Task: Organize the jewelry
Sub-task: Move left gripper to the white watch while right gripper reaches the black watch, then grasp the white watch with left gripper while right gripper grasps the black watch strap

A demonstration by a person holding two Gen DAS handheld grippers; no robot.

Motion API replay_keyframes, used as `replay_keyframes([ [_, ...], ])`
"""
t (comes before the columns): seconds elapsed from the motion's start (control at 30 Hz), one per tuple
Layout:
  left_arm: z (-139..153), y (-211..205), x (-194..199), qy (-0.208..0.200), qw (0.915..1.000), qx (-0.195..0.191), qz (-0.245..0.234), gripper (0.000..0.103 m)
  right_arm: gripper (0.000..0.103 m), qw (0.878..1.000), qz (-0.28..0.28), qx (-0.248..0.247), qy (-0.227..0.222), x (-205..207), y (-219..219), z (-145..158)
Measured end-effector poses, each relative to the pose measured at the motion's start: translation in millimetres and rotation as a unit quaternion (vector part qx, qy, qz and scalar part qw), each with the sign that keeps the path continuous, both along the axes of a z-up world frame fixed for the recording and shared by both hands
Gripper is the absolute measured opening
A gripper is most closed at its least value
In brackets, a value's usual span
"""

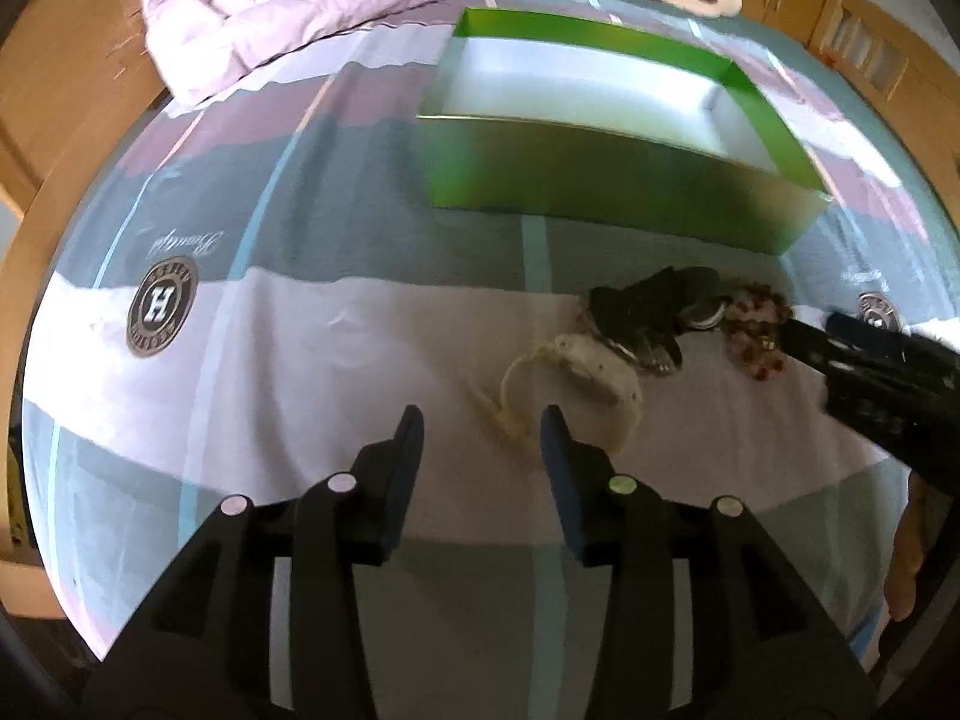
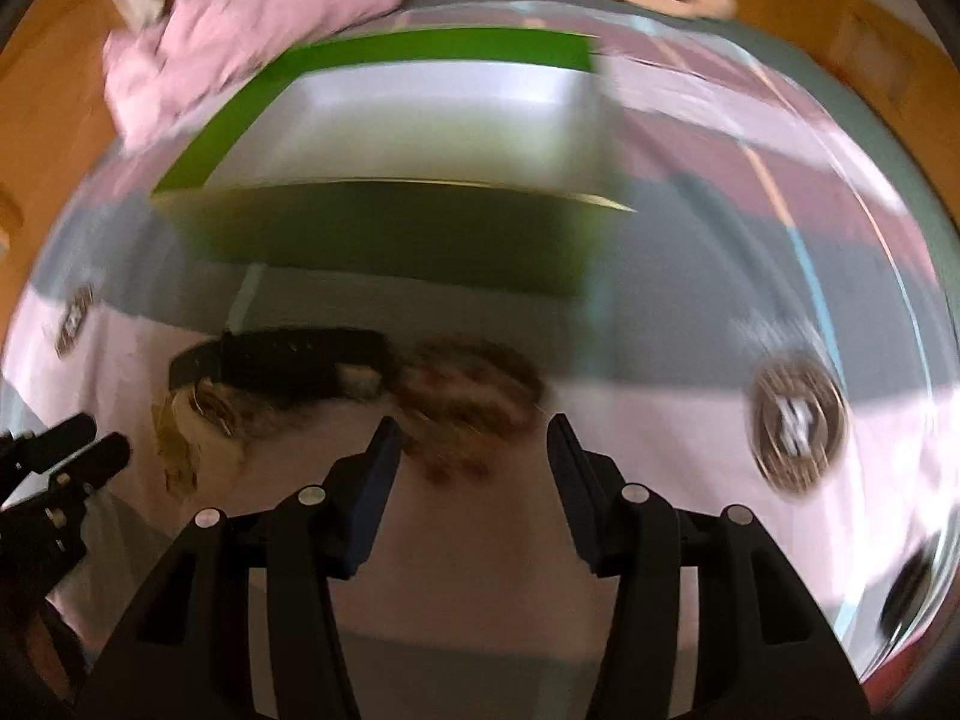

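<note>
While both grippers hover low over the bedsheet [image 1: 300,348], the left gripper [image 1: 483,420] and right gripper [image 2: 474,426] hold jaws apart, gripping nothing. Jewelry pile [image 1: 654,324] lies ahead, near the green box [image 1: 600,180].

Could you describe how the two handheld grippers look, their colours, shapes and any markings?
Both grippers are built of matte black plastic. The left gripper has two flat, tapered fingers with dark blue inner pads, carried on angular black link arms. Small round pale markers sit on the links, pinkish on one side, greenish on the other. The right gripper looks the same, with whitish markers. No cables or sleeves are visible.
</note>
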State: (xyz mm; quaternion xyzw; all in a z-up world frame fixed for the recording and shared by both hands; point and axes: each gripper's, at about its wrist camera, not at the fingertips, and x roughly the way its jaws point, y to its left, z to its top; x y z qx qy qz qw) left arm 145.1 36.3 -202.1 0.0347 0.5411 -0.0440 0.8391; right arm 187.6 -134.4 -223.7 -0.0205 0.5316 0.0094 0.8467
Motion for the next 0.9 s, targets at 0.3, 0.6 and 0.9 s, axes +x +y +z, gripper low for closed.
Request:
replay_keyframes([
  [0.3,-35.8,-8.8,26.4,0.048,0.9987,0.02,0.003,0.037,0.028,0.997,0.052,-0.047,0.014,32.7,42.8,-15.0],
  [0.6,-19.6,8.9,15.4,0.038,0.9988,-0.023,0.022,0.009,0.01,0.998,0.049,-0.017,-0.024,-3.2,15.7,18.8],
  [0.9,13.0,26.5,-41.8,0.024,0.9984,-0.051,0.0,0.009,0.01,0.997,0.051,0.048,0.019,-81.1,-24.5,21.4],
])
